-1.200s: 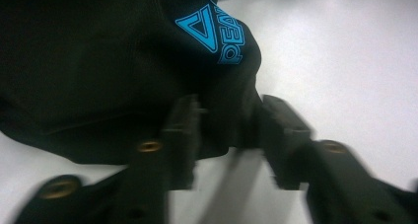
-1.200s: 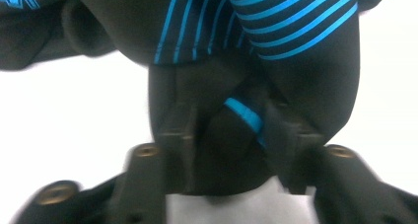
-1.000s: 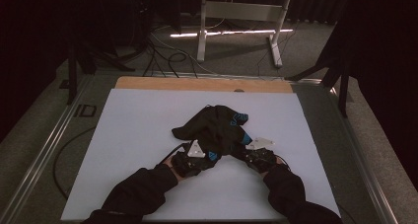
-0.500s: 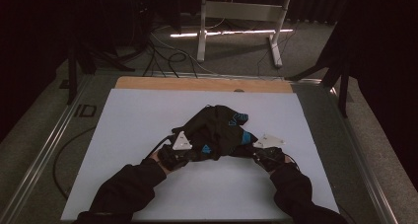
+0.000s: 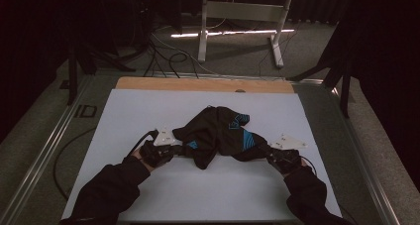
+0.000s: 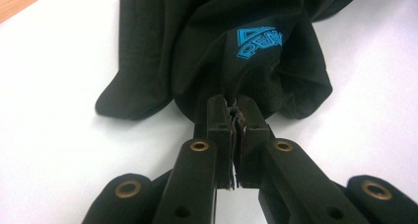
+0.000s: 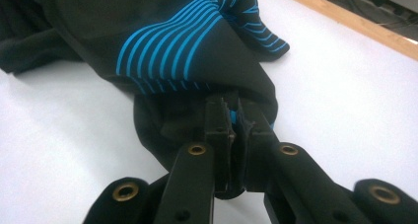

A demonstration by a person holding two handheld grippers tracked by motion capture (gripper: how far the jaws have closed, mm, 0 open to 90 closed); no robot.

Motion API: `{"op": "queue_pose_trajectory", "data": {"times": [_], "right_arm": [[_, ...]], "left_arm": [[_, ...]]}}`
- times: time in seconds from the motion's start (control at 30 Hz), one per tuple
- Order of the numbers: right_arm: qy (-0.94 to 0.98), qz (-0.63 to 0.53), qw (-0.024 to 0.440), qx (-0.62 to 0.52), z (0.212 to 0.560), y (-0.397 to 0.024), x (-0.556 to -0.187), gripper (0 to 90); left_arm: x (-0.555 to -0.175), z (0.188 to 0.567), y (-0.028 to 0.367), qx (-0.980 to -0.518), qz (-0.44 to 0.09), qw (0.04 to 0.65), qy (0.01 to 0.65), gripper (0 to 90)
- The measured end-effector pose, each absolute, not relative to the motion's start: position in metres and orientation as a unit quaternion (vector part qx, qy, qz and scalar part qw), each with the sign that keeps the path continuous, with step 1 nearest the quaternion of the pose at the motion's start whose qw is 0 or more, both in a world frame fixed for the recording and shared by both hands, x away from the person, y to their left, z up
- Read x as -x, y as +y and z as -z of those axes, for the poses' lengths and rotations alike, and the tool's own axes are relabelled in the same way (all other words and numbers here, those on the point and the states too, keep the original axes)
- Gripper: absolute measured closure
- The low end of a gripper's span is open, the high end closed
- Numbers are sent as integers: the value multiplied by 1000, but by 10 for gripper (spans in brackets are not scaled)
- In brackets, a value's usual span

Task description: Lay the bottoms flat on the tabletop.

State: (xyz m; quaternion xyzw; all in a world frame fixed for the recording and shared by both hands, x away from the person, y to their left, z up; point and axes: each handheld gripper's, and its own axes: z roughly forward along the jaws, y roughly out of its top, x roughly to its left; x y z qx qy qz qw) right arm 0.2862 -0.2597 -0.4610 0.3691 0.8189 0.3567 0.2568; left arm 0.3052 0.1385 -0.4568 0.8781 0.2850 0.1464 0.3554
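White table (image 5: 148,111) carries a black shirt (image 5: 218,133) at mid-surface, pinched at opposite ends by L gripper (image 5: 174,148) & R gripper (image 5: 270,154). Spreading step is judged under way; next, ends should be pulled apart evenly w/ cloth kept taut.

The black garment (image 6: 207,51) carries a light blue print in the left gripper view: a triangle sign and, just below it, capital letters that begin "PEM"; the rest of the word goes into a fold and cannot be read. In the high view the same blue print on the garment (image 5: 218,131) is too small to read. On the grey floor strip left of the worktop (image 5: 148,106), a dark marking (image 5: 85,111) looks like the letters "ID".
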Motion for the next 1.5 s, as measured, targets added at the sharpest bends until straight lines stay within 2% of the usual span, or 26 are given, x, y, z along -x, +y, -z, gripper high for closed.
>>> {"op": "queue_pose_trajectory", "data": {"times": [0.23,0.5,0.67,1.0,1.3,1.43,1.5], "right_arm": [[818,-368,249,-366,457,-277,-264,847],[818,-368,225,-381,463,-297,-254,847],[818,-363,226,-385,466,-306,-250,847],[824,-343,199,-405,482,-319,-240,848],[828,-336,192,-406,486,-319,-241,847],[824,-348,185,-406,485,-320,-241,829],[822,-354,187,-405,483,-320,-240,800]], "left_arm": [[-296,454,157,-878,-154,345,293,879],[-287,456,179,-873,-161,339,312,879],[-281,460,187,-872,-159,336,319,881],[-264,482,199,-880,-116,325,327,880],[-267,495,198,-888,-78,314,328,875],[-267,494,198,-888,-67,322,321,847],[-267,492,199,-887,-58,326,322,759]]}}
